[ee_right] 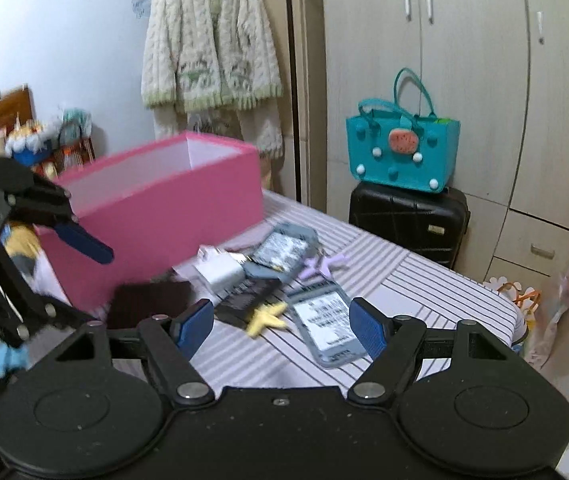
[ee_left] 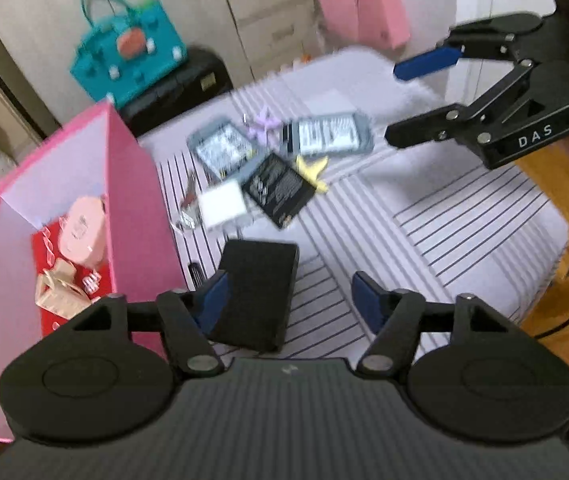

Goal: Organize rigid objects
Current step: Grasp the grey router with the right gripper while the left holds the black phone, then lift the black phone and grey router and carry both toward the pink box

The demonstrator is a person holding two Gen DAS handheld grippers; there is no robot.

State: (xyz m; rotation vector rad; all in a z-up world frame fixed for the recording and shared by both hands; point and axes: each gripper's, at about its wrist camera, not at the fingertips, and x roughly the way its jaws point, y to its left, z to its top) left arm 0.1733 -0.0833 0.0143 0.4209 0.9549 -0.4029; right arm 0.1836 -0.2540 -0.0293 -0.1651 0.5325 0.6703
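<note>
Starting at the left, the pink box (ee_left: 140, 208) stood open on the striped bed (ee_left: 424, 216). Beside it, the left gripper (ee_left: 288, 304) hung released over the black case (ee_left: 258, 292), untouched; it needed centring before squeezing. Further right, the right gripper (ee_left: 392, 100) hovered unclenched, empty.

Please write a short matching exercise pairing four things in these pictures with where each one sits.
Things:
1. teal bag
2. peach case
3. yellow star clip
4. cream cardigan

Places:
A. inside the pink box
B. hanging on the wall
C. on top of the black suitcase
D. on the striped bedsheet

Pairs: 1-C, 2-A, 3-D, 4-B
</note>
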